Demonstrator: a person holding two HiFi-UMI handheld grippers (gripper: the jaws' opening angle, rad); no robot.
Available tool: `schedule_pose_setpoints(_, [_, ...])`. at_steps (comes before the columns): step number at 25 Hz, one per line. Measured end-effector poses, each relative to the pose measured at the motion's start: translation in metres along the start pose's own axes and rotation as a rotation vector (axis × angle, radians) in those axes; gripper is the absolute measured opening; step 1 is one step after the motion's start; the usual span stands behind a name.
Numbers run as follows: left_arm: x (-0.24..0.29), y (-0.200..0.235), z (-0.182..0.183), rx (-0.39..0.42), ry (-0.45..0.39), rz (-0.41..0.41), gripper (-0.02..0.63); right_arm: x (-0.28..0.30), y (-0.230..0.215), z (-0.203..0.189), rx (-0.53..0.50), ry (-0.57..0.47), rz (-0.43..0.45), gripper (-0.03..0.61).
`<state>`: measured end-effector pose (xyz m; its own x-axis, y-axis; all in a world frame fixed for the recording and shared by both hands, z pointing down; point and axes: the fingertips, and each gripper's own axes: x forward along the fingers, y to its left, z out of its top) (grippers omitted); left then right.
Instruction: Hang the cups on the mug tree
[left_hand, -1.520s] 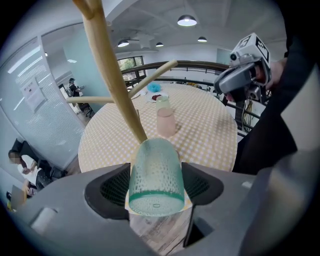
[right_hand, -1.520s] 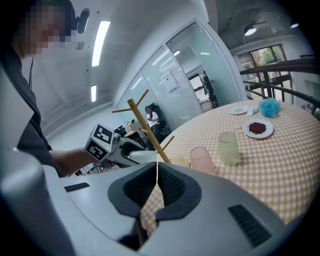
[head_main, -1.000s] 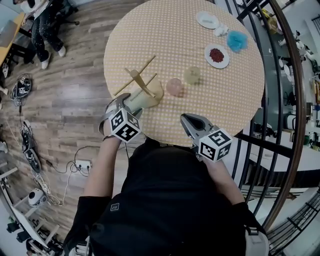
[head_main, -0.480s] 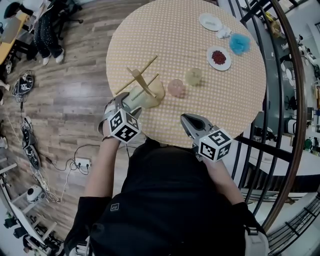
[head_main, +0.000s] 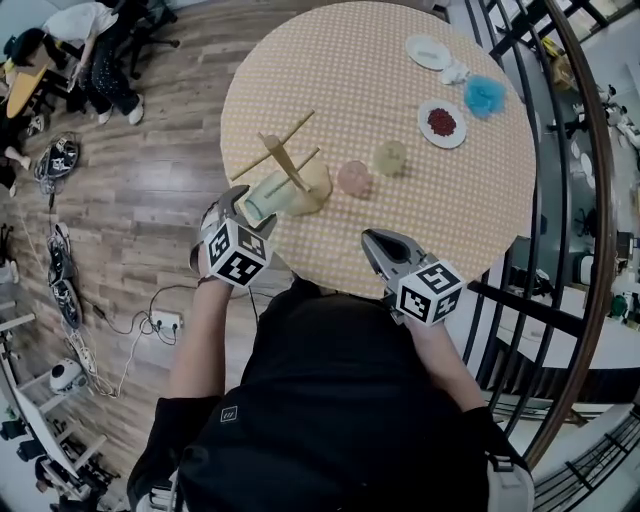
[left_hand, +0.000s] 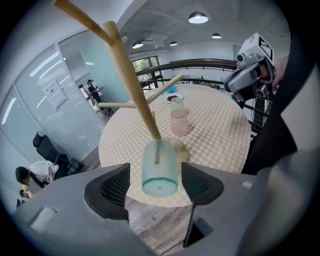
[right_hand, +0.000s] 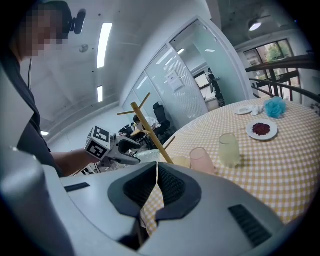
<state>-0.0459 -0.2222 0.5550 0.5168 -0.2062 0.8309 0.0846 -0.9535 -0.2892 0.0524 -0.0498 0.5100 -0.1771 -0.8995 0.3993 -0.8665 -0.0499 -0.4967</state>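
Note:
The wooden mug tree (head_main: 285, 165) stands near the round table's (head_main: 330, 70) front-left edge. My left gripper (head_main: 248, 208) holds a clear green cup (head_main: 265, 200) just in front of the tree's base. In the left gripper view the cup (left_hand: 160, 170) sits between the two pads, bottom towards the camera and mouth towards the trunk (left_hand: 135, 85). A pink cup (head_main: 352, 177) and a yellowish cup (head_main: 389, 157) stand right of the tree. My right gripper (head_main: 372, 242) is shut and empty over the table's near edge, and its jaws meet in the right gripper view (right_hand: 156, 172).
A plate of red bits (head_main: 441, 123), a white plate (head_main: 428, 52) and a blue fluffy thing (head_main: 484, 94) lie at the table's far right. A dark railing (head_main: 560, 200) curves round the right side. Cables and a power strip (head_main: 165, 325) lie on the wooden floor at the left.
My left gripper has risen a little and shifted slightly left with the green cup between its jaws. The right gripper has stayed where it was.

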Motion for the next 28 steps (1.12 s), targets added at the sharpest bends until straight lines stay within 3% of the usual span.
schedule_pose_setpoints(5, [-0.033,0.002,0.01,-0.019,0.004,0.1,0.31,-0.016,-0.006,0.005,-0.011,-0.017,0.038,0.017])
schedule_pose_setpoints(8, [-0.052,-0.01,0.02,-0.068,-0.025,0.114,0.31,-0.031,-0.007,0.005,-0.033,-0.018,0.068,0.017])
schedule_pose_setpoints(11, [-0.07,-0.033,0.035,-0.175,-0.103,0.081,0.278,-0.048,-0.007,0.003,-0.059,-0.014,0.097,0.017])
schedule_pose_setpoints(21, [-0.124,-0.099,0.084,-0.434,-0.406,0.042,0.009,-0.076,0.014,-0.003,-0.106,-0.001,0.203,0.017])
schedule_pose_setpoints(28, [-0.153,-0.112,0.08,-0.603,-0.622,-0.076,0.008,-0.072,0.046,-0.011,-0.137,0.01,0.187,0.017])
